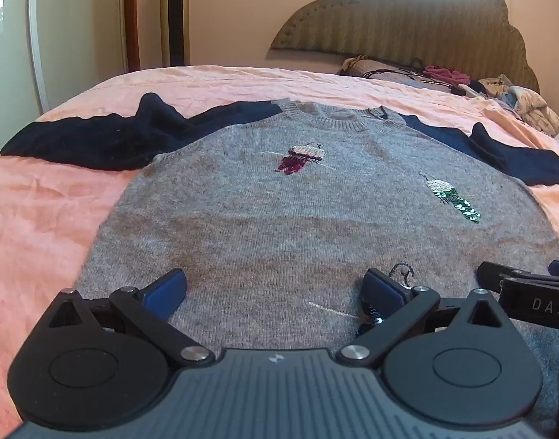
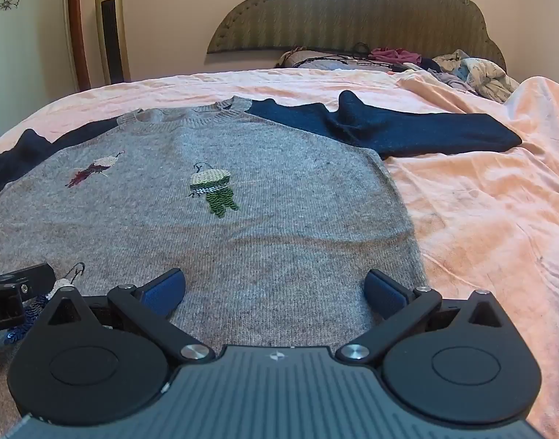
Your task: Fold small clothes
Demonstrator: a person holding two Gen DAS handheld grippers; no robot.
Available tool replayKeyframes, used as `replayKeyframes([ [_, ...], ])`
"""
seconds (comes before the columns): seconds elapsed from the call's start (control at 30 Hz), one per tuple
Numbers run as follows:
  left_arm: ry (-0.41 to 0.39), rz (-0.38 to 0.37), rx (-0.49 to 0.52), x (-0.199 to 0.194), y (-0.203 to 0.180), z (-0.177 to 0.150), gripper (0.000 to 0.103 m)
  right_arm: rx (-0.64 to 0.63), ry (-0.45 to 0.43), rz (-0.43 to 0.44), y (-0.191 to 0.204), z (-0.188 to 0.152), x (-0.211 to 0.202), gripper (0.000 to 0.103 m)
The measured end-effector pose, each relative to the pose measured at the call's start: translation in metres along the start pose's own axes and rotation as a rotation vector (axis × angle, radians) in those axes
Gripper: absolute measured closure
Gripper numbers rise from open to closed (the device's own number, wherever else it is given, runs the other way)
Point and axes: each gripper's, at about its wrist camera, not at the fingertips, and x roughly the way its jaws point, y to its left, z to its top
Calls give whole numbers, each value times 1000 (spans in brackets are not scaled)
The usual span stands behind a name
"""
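A small grey knit sweater (image 1: 279, 212) with navy sleeves and sequin bird patches lies flat, front up, on the pink bed; it also shows in the right wrist view (image 2: 243, 219). Its left sleeve (image 1: 96, 142) and right sleeve (image 2: 407, 128) are spread out sideways. My left gripper (image 1: 276, 289) is open and empty, low over the sweater's lower left part. My right gripper (image 2: 276, 289) is open and empty, low over the lower right part. Each gripper's edge shows in the other's view: the right gripper at the left wrist view's right edge (image 1: 528, 289), the left gripper at the right wrist view's left edge (image 2: 12, 292).
The pink bedsheet (image 2: 480, 219) spreads on both sides of the sweater. A pile of other clothes (image 2: 473, 69) lies by the padded headboard (image 2: 352, 11) at the far right. A tall gold tower fan (image 2: 113, 25) stands beyond the bed's far left.
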Motion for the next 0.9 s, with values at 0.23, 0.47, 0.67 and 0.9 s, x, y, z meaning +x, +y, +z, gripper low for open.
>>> replayKeyframes([
  [0.23,7,15,17,1,-1,0,0,-2,0,-3,0,0,-1,0],
  [0.47,14,35,42,-1,-6,-1,0,-7,2,-6,0,-2,0,0],
  [0.67,15,31,36,-1,-2,0,0,-7,2,-5,0,0,-1,0],
  [0.9,16,35,38,0,-3,0,0,-8,3,-3,0,0,-1,0],
])
